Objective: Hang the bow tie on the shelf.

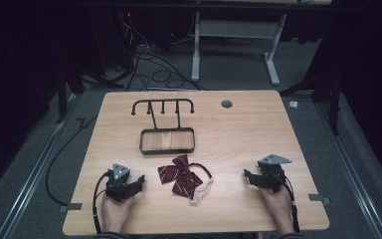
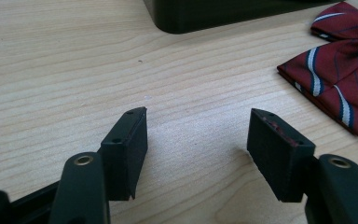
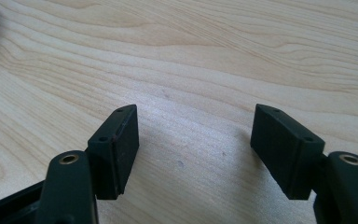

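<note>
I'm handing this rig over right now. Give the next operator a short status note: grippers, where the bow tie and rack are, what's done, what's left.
Left gripper: open, empty, resting on the table left of the bow tie.
Right gripper: open, empty, on the table to the tie's right.
Bow tie: dark red with stripes, lying flat near the front edge between the grippers, its strap curled at its right side.
Black hook rack: farther back, standing in its tray base, hooks bare.
Done: nothing visible; tie untouched.
Left: probably grip the tie and hang it on the rack.
</note>
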Action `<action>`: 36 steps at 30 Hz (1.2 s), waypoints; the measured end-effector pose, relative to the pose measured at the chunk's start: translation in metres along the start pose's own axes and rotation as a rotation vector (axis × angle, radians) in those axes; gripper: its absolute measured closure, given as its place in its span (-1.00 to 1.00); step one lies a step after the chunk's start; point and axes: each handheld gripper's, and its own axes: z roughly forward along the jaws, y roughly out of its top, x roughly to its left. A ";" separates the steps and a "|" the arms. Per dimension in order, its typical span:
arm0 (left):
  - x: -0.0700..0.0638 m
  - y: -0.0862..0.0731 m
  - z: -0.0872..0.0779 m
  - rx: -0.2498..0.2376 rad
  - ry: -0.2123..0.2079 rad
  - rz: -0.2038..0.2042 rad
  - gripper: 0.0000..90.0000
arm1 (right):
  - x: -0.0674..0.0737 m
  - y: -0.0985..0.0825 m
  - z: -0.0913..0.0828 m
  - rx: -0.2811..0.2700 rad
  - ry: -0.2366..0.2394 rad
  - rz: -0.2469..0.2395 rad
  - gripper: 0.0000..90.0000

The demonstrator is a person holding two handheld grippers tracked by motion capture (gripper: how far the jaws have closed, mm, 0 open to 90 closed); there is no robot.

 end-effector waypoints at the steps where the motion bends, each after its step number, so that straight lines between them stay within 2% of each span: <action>1: 0.000 0.001 0.000 0.004 0.001 -0.008 -0.14 | 0.000 0.000 0.000 0.000 0.000 -0.001 -0.25; 6: -0.002 0.001 -0.001 0.009 0.005 -0.008 -0.12 | 0.000 0.000 0.000 0.000 0.000 -0.002 -0.26; 9: -0.002 0.001 -0.002 0.017 -0.010 -0.013 -0.11 | 0.000 0.000 0.000 0.000 0.000 -0.001 -0.26; 19: -0.007 0.005 -0.012 0.023 -0.045 0.016 -0.04 | 0.000 0.000 0.000 0.000 0.000 -0.004 -0.26; 28: -0.011 0.006 -0.024 0.021 -0.106 0.023 0.02 | 0.000 0.000 0.000 0.000 -0.001 -0.005 -0.26; 36: -0.025 0.017 -0.026 0.010 -0.154 0.068 0.07 | 0.000 0.000 0.000 0.001 -0.001 -0.005 -0.25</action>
